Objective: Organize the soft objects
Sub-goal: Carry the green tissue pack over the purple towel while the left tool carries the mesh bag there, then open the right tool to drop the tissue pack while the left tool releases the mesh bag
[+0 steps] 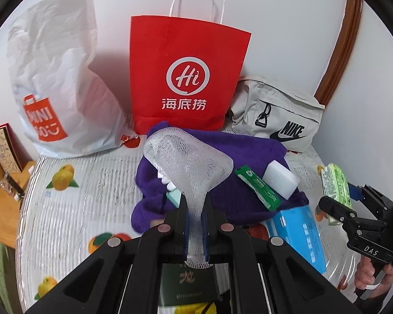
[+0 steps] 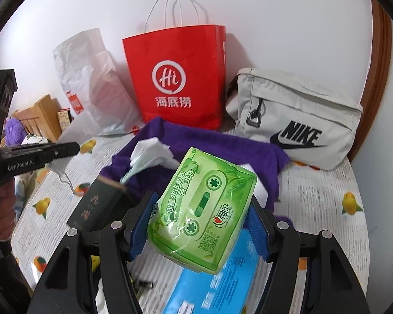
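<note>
My left gripper [image 1: 196,209] is shut on a white foam net sleeve [image 1: 188,162], which fans out above a crumpled purple cloth [image 1: 238,157]. On the cloth lie a green sachet [image 1: 258,188] and a white sponge block [image 1: 281,180]. My right gripper [image 2: 201,225] is shut on a green tissue pack [image 2: 201,209], its blue pads pressing both sides; that pack [image 1: 336,185] also shows at the right of the left wrist view. A red paper bag [image 1: 186,78], a white plastic bag [image 1: 55,83] and a grey Nike pouch [image 1: 277,115] stand against the wall.
A blue tissue box [image 1: 298,233] lies beside the cloth on the fruit-print tablecloth [image 1: 73,209]. A dark booklet [image 2: 97,204] rests left of the cloth, with crumpled white tissue [image 2: 152,151] on the cloth. Wooden furniture [image 2: 39,120] stands at the far left.
</note>
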